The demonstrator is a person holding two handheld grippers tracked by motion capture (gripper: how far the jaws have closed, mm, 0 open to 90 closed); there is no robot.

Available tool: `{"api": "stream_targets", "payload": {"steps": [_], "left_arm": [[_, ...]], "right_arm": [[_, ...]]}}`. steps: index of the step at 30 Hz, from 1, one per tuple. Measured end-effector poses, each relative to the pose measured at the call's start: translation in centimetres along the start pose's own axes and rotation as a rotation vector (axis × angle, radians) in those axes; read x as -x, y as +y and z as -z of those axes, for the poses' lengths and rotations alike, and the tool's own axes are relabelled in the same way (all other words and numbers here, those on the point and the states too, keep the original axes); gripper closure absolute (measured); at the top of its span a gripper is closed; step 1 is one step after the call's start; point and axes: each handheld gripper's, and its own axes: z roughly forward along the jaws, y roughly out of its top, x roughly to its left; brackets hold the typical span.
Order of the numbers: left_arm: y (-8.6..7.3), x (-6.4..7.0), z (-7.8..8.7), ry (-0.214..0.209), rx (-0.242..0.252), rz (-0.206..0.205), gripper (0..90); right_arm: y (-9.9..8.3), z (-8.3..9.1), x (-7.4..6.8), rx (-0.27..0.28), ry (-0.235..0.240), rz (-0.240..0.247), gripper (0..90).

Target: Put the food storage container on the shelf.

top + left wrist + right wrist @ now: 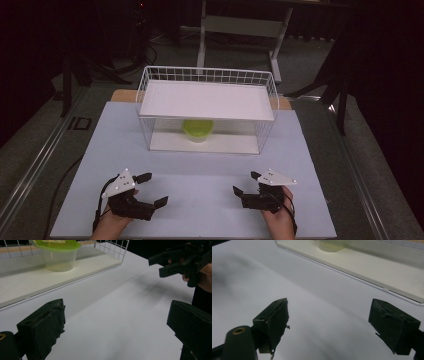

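A clear tub with a green lid (198,130) stands on the lower shelf of a white wire rack (207,107) at the back of the white table. The left gripper view has the tub (59,255) at the top left; the right gripper view catches its base (331,245) at the top. My left gripper (152,190) rests near the table's front left, jaws wide apart and empty. My right gripper (247,183) is at the front right, also open with nothing between its jaws. The left gripper view shows the right gripper (160,264) at the upper right.
The rack has a white top board (207,100) and a white bottom board (50,280). The white table surface (200,175) stretches between rack and grippers. A desk frame (240,30) stands on the floor behind. Dark stands flank both sides.
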Motion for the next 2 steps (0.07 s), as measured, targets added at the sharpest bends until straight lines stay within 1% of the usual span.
{"api": "stream_targets", "payload": {"steps": [2], "left_arm": [[-0.03,-0.04,0.03,-0.002,0.004,-0.001,2.6]], "right_arm": [[-0.06,-0.14,-0.06,-0.007,-0.005,0.010,16.0]]}}
